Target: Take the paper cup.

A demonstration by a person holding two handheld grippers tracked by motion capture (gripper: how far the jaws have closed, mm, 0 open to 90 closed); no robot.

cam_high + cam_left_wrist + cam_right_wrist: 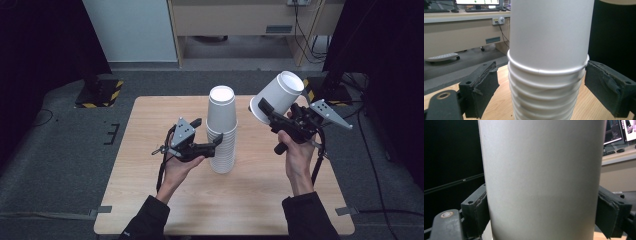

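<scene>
I see a tall stack of white paper cups [221, 131] standing upside down in the middle of the wooden counter [150, 190]. My left hand-held gripper [216, 142] sits at nine o'clock from the stack, low down by the rims. In the left gripper view the stack [549, 62] stands between the two black jaws. The jaws are apart. The right one looks like it just meets a rim, and the left one has a small gap beside the cups.

My right hand-held gripper [266, 111] is up in the air at two o'clock from the stack. It is squeezed onto a single white cup [278, 95]. That cup is off the counter and tipped over on a slant, with its wide mouth at the low left and its flat bottom pointing up toward one o'clock. It is near the top of the stack but not touching it. In the right gripper view the cup's wall [544, 180] sits tight between both jaws, with each pad pressed against its side.
</scene>
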